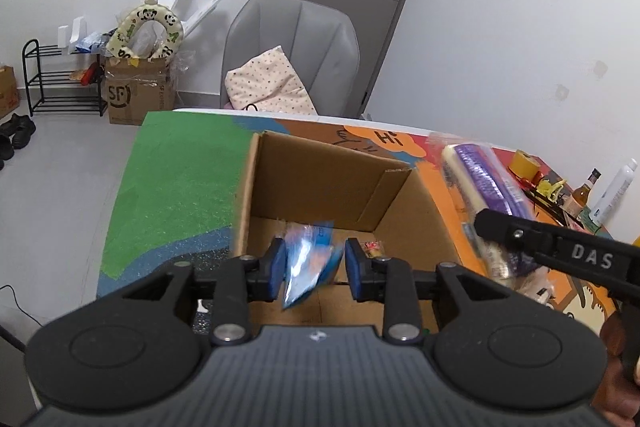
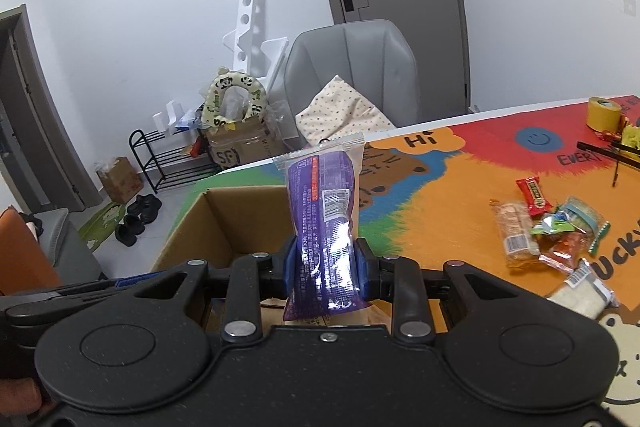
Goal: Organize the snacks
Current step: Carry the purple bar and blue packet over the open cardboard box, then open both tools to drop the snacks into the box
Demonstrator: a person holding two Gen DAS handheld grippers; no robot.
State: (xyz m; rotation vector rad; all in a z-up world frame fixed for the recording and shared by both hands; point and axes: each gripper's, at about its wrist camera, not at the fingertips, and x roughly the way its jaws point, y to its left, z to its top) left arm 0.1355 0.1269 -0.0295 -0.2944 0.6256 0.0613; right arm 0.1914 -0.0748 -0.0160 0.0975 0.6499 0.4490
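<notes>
L gripper (image 1: 316, 269) over the open cardboard box (image 1: 404, 211) on the bench (image 1: 176, 183), fingers parted w/ a blurred blue snack packet (image 1: 308, 259) between the pads, not clearly pinched. R gripper (image 2: 325, 267) fingers clamped on an upright purple snack pack (image 2: 324, 219), just right of the box. More snacks (image 2: 552, 235) lie loose on the bench, far right.
</notes>
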